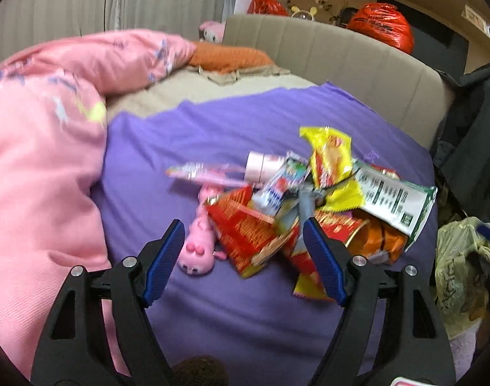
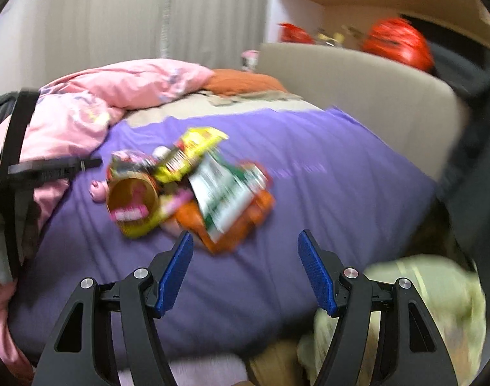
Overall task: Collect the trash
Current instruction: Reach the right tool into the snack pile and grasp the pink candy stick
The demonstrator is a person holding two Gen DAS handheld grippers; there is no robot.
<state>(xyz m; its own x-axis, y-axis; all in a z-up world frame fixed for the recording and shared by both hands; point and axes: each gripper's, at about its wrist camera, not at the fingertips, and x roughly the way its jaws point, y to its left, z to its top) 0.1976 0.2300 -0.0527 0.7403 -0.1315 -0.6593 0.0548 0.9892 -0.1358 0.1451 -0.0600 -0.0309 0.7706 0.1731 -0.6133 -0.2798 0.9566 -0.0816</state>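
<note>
A heap of snack wrappers [image 1: 309,206] lies on the purple sheet [image 1: 212,135]: a yellow packet [image 1: 332,157], a red packet [image 1: 245,234], a white and green packet [image 1: 393,199] and a pale pink tube [image 1: 261,165]. A pink toy [image 1: 198,247] lies at its left edge. My left gripper [image 1: 243,234] hangs open just above the red packet, holding nothing. In the right wrist view the same heap [image 2: 187,189] is blurred, with a round gold cup [image 2: 132,199] facing me. My right gripper [image 2: 245,247] is open, near the heap's right side.
A pink duvet [image 1: 42,148] is bunched on the left of the bed. A beige headboard [image 1: 357,70] runs along the far side, with orange bags [image 1: 380,24] behind it. A pale yellow plastic bag [image 1: 460,267] hangs off the bed's right edge. The left gripper's arm [image 2: 48,169] shows in the right wrist view.
</note>
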